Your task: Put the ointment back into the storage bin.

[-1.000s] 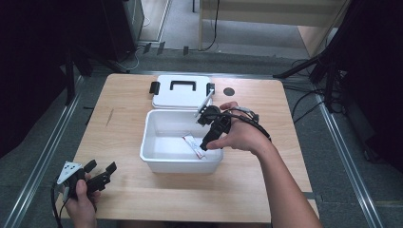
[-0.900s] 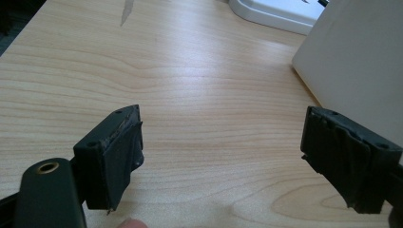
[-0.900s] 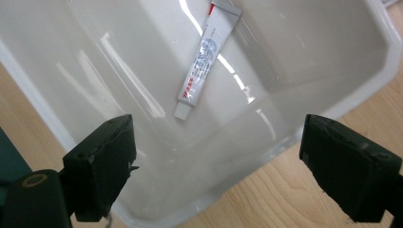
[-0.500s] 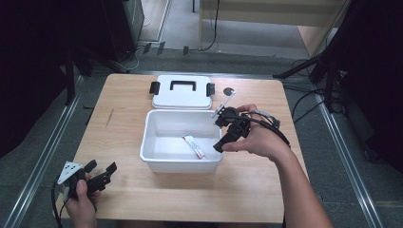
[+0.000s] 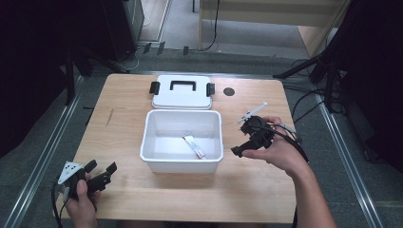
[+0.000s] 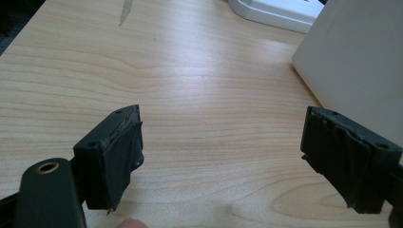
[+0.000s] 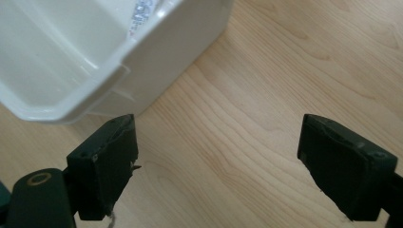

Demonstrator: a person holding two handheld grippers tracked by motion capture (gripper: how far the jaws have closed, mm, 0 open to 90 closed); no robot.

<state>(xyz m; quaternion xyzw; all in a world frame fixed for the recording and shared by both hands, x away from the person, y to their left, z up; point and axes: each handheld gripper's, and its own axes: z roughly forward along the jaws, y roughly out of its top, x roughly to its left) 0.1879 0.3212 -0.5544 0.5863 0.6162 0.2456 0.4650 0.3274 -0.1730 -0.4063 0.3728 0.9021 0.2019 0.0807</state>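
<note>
The right gripper [image 5: 249, 137] is hovering with fingers spread, empty, at three o'clock of the white bin [image 5: 182, 141], where the small tube [image 5: 194, 146] is lying. The left gripper [image 5: 97, 175], also gaping, is idling at seven o'clock on the tabletop [image 5: 123, 114]. The lid [image 5: 181, 91], at twelve o'clock, likely needs fetching level by its handle.

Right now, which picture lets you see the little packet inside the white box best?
The high view: it looks straight down into the white box, so the whole packet shows lying on the bottom. The right gripper view catches just a printed corner of it over the rim. The left gripper view gives the box's outer wall.
</note>
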